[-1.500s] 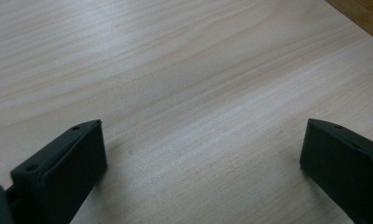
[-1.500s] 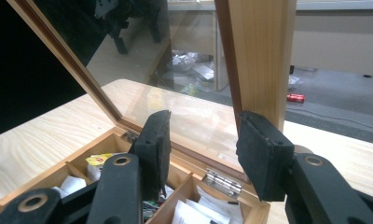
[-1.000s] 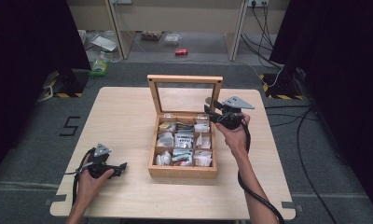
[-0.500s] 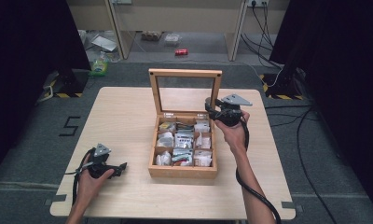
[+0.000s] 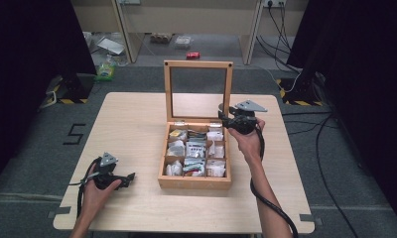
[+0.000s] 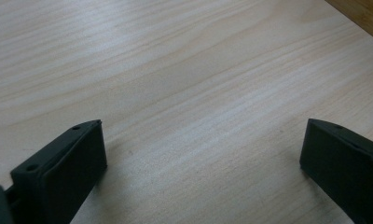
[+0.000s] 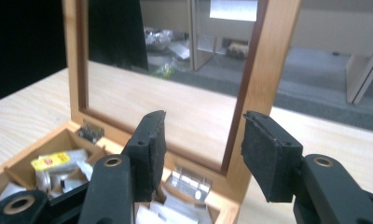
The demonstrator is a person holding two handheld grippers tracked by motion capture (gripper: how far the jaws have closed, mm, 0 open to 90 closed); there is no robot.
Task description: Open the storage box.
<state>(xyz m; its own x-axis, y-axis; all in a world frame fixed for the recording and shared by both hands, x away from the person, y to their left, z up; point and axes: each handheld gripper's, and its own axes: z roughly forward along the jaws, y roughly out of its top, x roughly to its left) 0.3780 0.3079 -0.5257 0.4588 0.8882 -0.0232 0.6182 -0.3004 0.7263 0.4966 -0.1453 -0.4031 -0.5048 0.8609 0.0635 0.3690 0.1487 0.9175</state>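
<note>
Your right gripper (image 5: 225,119) hovers at the box's (image 5: 194,181) back right corner, jaws partly apart and holding nothing; in the right gripper view the lid's (image 7: 243,84) right upright stands just beyond the gap between them, not yet pinched. Your left gripper (image 5: 128,177) rests low over the table (image 5: 137,119), well left of the box, jaws wide apart and empty, with bare wood between them.

Judging by its build, the lid is stiff and fairly light: a wooden frame round a clear pane, hung on two small metal hinges (image 7: 190,178) at the box's back edge. Take it by the wooden rail, not the pane, which may be brittle and slick. It stands upright now, and it should swing freely on those hinges, so guide it; left alone, it could drop onto the box.

The box sits at the middle of the table. It is pale wood, split into small compartments, each stuffed with paper packets (image 5: 196,147), mostly white, one with a yellow label (image 7: 50,161) at the back left.
</note>
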